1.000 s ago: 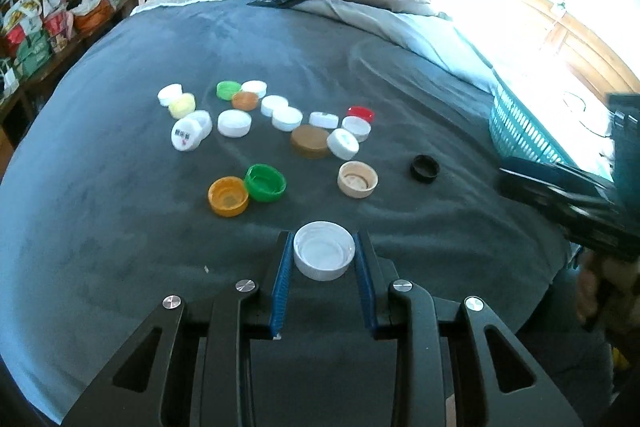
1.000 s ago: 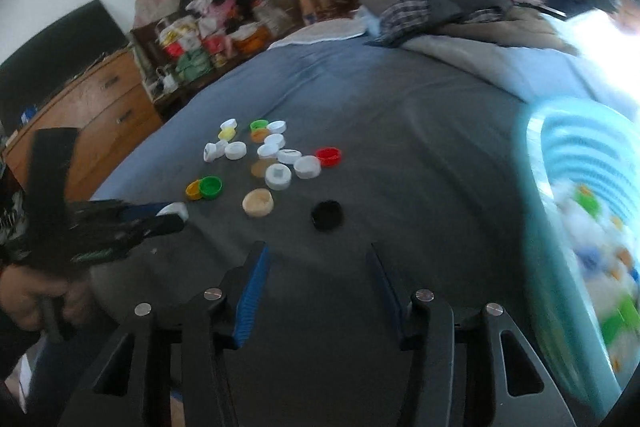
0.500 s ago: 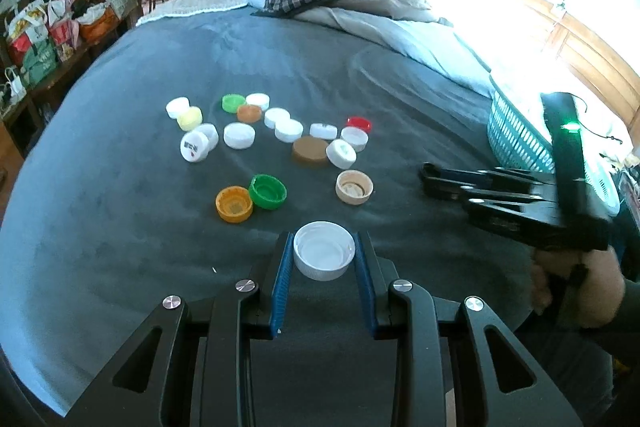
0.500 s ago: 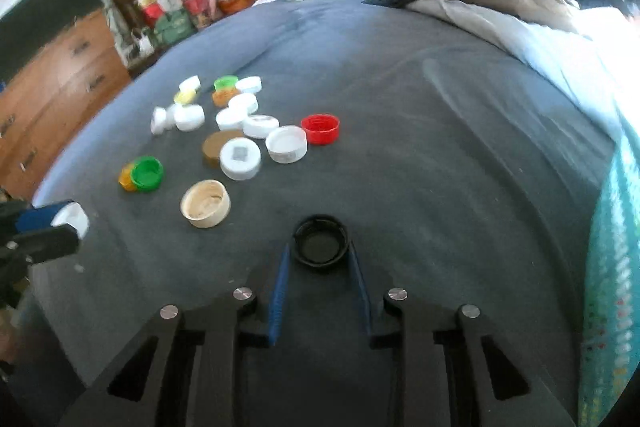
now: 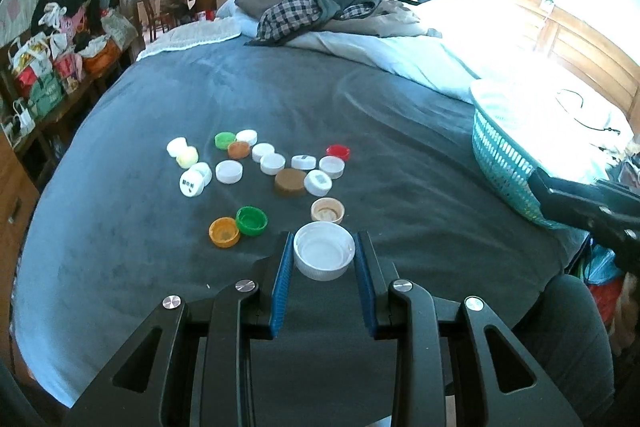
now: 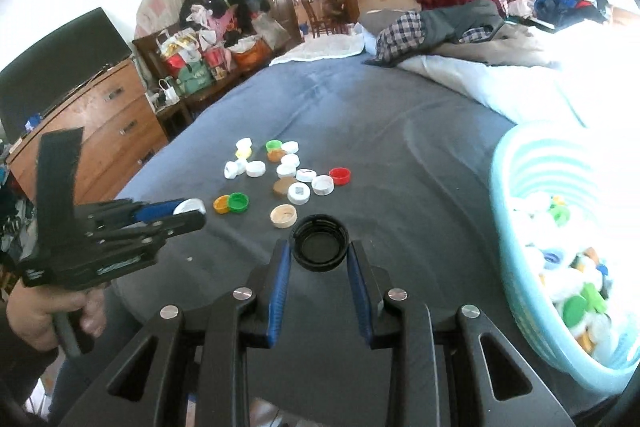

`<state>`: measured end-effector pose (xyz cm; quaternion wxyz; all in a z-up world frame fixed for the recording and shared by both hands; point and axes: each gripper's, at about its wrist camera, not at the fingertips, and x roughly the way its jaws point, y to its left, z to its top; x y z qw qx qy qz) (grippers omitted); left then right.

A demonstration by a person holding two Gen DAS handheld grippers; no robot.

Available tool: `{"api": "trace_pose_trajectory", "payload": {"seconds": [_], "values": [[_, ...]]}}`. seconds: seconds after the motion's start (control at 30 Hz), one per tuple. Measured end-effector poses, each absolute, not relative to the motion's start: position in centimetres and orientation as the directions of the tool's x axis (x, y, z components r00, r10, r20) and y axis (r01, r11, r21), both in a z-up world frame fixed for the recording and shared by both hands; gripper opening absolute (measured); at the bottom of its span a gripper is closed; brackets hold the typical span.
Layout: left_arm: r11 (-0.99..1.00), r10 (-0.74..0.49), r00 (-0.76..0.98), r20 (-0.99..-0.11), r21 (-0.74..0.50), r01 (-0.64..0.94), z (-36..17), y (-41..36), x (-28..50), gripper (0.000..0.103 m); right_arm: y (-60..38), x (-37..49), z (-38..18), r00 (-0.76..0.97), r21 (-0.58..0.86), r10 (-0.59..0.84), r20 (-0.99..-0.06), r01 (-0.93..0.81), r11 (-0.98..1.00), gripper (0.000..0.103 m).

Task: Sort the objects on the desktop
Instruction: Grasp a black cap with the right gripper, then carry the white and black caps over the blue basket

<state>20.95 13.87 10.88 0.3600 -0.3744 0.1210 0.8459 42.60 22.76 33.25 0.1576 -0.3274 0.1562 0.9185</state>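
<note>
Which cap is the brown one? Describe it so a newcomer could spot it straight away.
On the dark grey bedspread, find the cluster of loose caps left of the teal basket. The brown cap lies at its near right side, touching a white labelled cap. It is the only flat, closed-top brown disc there.

The right gripper clamps a black cap, open side up, between its blue pads. At the left, the left gripper grips a white cap. Loose caps lie farther off on the dark blanket. A teal basket with caps inside stands at the right.
</note>
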Motion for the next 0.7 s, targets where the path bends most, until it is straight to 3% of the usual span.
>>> {"api": "trace_pose_trajectory", "payload": {"seconds": [0.7], "values": [[-0.688,0.492,-0.488,-0.721,0.022,-0.725,12.6,16.1,22.3,0.026,22.0,45.8,34.4,-0.766,0.189,0.189,-0.615,-0.375,-0.907,0.031]]}}
